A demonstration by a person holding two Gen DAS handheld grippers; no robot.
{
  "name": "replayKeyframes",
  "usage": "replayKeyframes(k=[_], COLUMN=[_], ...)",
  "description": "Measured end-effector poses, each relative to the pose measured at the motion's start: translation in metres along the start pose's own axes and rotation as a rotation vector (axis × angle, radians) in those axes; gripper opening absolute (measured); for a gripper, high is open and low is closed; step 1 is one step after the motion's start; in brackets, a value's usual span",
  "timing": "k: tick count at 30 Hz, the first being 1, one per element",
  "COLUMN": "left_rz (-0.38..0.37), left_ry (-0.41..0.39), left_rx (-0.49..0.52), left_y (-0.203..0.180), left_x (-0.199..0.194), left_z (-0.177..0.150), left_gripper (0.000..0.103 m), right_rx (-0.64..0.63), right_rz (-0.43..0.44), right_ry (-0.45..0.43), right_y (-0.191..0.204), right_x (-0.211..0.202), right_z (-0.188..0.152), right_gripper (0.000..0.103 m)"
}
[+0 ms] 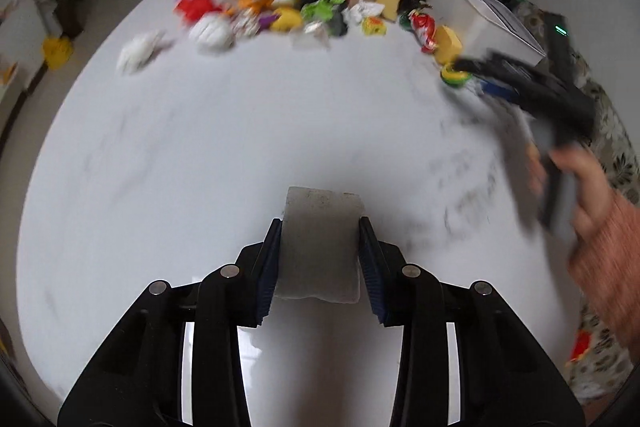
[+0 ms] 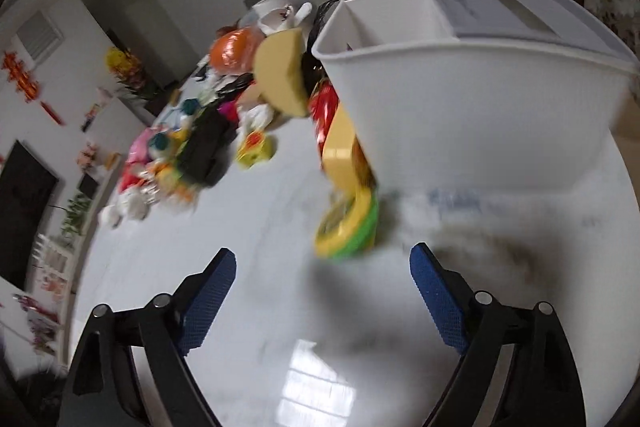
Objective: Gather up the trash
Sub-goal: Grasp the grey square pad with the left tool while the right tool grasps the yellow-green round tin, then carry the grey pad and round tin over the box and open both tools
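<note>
bright daylight | window glare on table (image 2: 312, 387) | motion blur | fisheye edges

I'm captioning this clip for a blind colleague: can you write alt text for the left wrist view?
The left hand-held gripper is shut on a grey sponge-like block above a white marble table. A heap of colourful trash lies at the far edge. At right, a person's hand carries the blurred right hand-held gripper toward a white bin.

left hand-held gripper (image 1: 320, 247) clamps grey sponge (image 1: 320, 243) | above white table (image 1: 200, 147) | trash pile (image 1: 280, 3) beyond
</note>
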State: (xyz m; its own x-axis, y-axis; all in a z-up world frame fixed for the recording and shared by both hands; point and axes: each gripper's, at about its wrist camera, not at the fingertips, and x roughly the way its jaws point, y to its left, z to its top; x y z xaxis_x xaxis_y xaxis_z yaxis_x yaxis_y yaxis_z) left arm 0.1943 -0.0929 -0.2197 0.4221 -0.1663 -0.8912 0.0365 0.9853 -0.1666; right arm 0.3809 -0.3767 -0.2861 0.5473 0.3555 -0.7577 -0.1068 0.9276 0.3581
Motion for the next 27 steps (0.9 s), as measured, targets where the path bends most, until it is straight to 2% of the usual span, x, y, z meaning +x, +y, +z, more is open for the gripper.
replayKeyframes(k=[2,4,6,8,9,15,19,22,27], left_rz=[0.013,0.014,0.021,0.025,0.021,-0.011,-0.069,-0.113,-0.205], left_ry=[0.004,0.006,0.008,0.01,0.005,-0.016,-0.023,-0.024,-0.01], left_rx=[-0.034,-0.078,-0.097,-0.113,-0.117,-0.097,-0.053,0.005,0.098], left_y=[0.006,0.016,0.024,0.03,0.033,0.044,0.049,0.052,0.067], left_x=[-0.01,-0.02,-0.024,-0.027,-0.029,-0.04,-0.046,-0.053,-0.079], left_z=[-0.017,-0.032,-0.04,-0.044,-0.046,-0.056,-0.067,-0.081,-0.125], left_gripper=[0.037,0.037,0.037,0.037,0.037,0.037,0.037,0.037,0.037], right_rx=[-0.029,-0.048,-0.069,-0.077,-0.064,-0.043,-0.112,-0.149,-0.202], right_rz=[-0.041,-0.074,-0.102,-0.116,-0.093,-0.075,-0.028,0.019,0.076], right_ry=[0.002,0.021,0.028,0.032,0.04,0.03,-0.003,-0.02,0.014], right_y=[0.005,0.007,0.01,0.011,0.01,0.016,0.049,0.081,0.151], right_x=[0.011,0.021,0.027,0.026,0.025,-0.006,-0.059,-0.11,-0.185], right_z=[0.006,0.01,0.011,0.011,0.01,-0.004,-0.031,-0.068,-0.171], right_gripper=[0.081,0.059,0.053,0.04,0.034,0.034,0.034,0.034,0.034])
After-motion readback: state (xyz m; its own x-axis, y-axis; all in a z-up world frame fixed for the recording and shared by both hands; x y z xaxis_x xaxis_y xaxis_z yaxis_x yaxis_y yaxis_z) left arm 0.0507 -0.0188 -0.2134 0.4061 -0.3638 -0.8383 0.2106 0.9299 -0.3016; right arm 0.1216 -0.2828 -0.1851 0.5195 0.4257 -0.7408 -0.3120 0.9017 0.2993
